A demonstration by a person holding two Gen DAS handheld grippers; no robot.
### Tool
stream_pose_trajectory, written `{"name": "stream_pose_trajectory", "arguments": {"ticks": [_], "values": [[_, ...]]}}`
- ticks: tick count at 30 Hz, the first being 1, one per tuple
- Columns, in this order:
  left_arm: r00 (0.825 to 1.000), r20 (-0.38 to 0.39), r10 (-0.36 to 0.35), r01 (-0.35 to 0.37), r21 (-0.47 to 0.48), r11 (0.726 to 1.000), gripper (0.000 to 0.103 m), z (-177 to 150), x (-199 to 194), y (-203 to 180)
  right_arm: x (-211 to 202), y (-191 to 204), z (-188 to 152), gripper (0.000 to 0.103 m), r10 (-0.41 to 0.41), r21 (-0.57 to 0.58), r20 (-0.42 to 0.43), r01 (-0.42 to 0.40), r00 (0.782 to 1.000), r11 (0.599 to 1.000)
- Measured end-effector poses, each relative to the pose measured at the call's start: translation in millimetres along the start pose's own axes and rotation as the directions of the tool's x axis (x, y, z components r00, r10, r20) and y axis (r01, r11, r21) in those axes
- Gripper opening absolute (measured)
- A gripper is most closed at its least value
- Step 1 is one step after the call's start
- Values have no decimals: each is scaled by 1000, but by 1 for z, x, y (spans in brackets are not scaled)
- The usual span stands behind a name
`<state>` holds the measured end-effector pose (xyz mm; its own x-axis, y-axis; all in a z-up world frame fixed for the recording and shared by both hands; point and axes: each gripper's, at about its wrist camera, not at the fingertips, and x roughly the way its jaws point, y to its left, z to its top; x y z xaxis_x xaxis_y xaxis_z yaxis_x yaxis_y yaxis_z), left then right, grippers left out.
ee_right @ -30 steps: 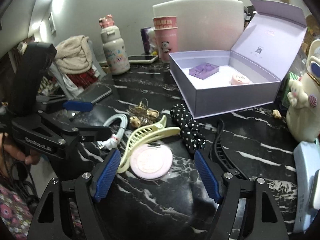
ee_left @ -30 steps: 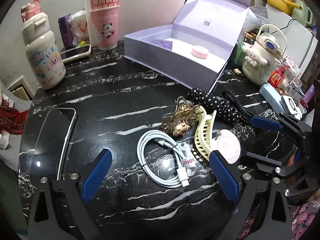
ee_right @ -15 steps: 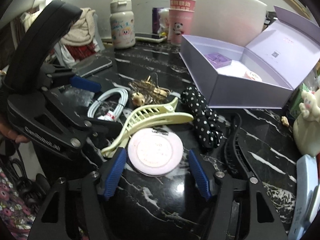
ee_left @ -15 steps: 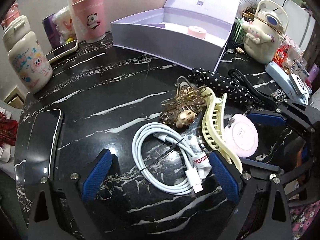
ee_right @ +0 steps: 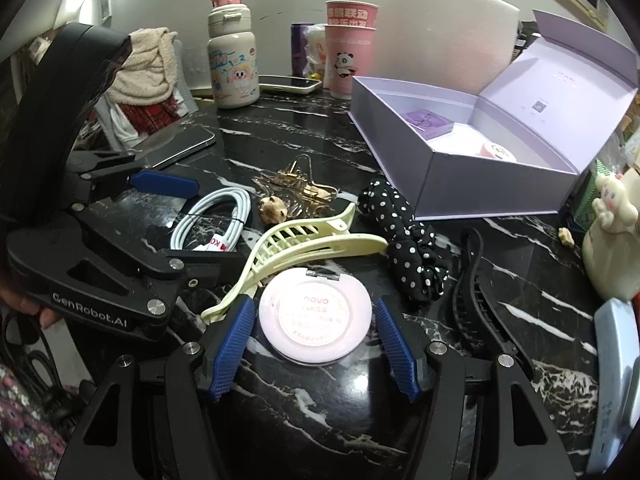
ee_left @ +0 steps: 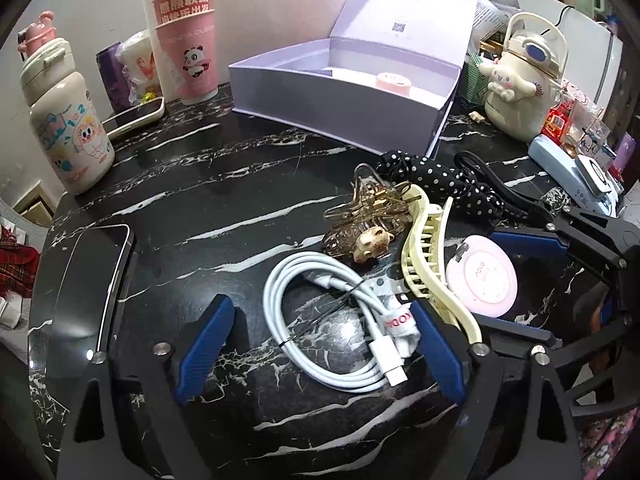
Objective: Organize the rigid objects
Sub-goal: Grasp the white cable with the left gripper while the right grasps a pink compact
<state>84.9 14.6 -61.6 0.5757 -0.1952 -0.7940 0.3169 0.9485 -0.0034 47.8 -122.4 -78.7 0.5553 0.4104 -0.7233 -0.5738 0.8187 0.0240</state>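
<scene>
Two grippers mid-approach: right gripper (ee_right: 316, 340) straddles compact (ee_right: 316, 320), not gripping; left gripper (ee_left: 320, 344), closing, brackets cable (ee_left: 320, 320) ungripped. Next: squeeze, lift to box (ee_right: 460, 176) upper right.

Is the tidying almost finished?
Not yet. The lilac box holds only a purple case and a pink tin. The right gripper, closing, straddles the pink compact. The cable, yellow claw clip and scrunchie wait.
</scene>
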Motion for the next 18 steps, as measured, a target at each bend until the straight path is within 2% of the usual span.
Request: {"name": "stream_pose_trajectory", "arguments": {"ticks": [3, 4, 10, 18], "values": [[1000, 16, 0, 0, -8, 1000, 77, 0, -1, -1, 0, 1, 0, 56, -16, 19, 16, 16, 1000, 1000], [1000, 22, 3, -3, -11, 1000, 72, 0, -2, -1, -1, 2, -1, 56, -22, 25, 17, 22, 1000, 999], [999, 38, -10, 11, -25, 1000, 66, 0, -3, 4, -2, 4, -4, 56, -39, 51, 35, 37, 999, 998], [998, 33, -53, 56, -90, 994, 58, 1, -9, 15, -6, -2, -7, 55, -31, 118, 45, 26, 998, 993]]}}
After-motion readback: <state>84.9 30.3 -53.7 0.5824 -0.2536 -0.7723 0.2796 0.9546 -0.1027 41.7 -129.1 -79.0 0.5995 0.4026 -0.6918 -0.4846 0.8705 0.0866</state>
